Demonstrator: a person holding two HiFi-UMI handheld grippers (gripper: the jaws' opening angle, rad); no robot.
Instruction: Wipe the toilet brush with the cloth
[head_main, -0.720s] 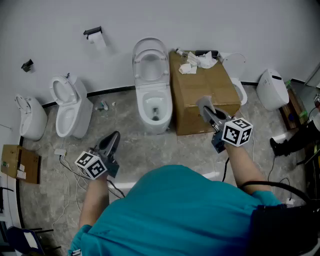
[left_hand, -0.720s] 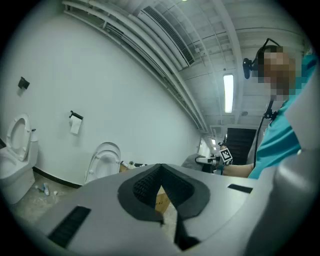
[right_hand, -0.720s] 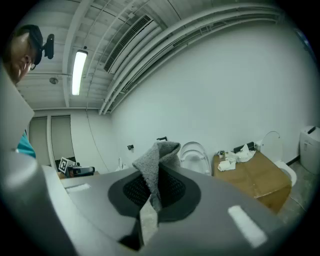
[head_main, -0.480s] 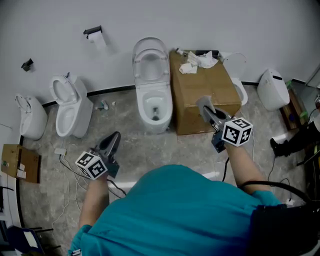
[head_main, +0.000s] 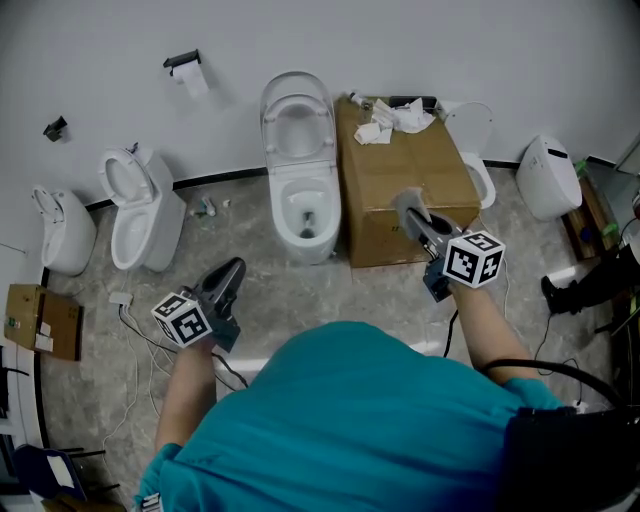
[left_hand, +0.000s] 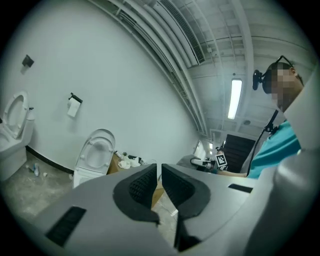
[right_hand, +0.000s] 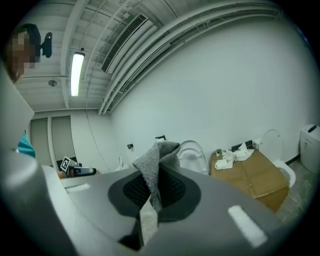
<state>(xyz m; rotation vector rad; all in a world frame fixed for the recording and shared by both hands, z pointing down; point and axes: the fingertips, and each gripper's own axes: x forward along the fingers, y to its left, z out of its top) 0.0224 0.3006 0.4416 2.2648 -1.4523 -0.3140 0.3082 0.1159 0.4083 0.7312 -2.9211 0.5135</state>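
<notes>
My right gripper (head_main: 410, 212) is held out over the cardboard box (head_main: 380, 190), shut on a grey cloth (head_main: 404, 203). In the right gripper view the cloth (right_hand: 156, 161) sticks up in a fold from between the dark pads of that gripper (right_hand: 156, 176). My left gripper (head_main: 228, 276) hovers above the floor in front of the middle toilet (head_main: 300, 195). The left gripper (left_hand: 159, 169) has its jaws together with nothing between them. I cannot make out a toilet brush in any view.
White rags (head_main: 392, 123) and small items lie on the box's far end. Two more toilets (head_main: 140, 210) (head_main: 60, 235) stand at the left, with a white unit (head_main: 547, 178) at the right. A paper holder (head_main: 185, 65) is on the wall. Cables (head_main: 130, 320) trail on the floor.
</notes>
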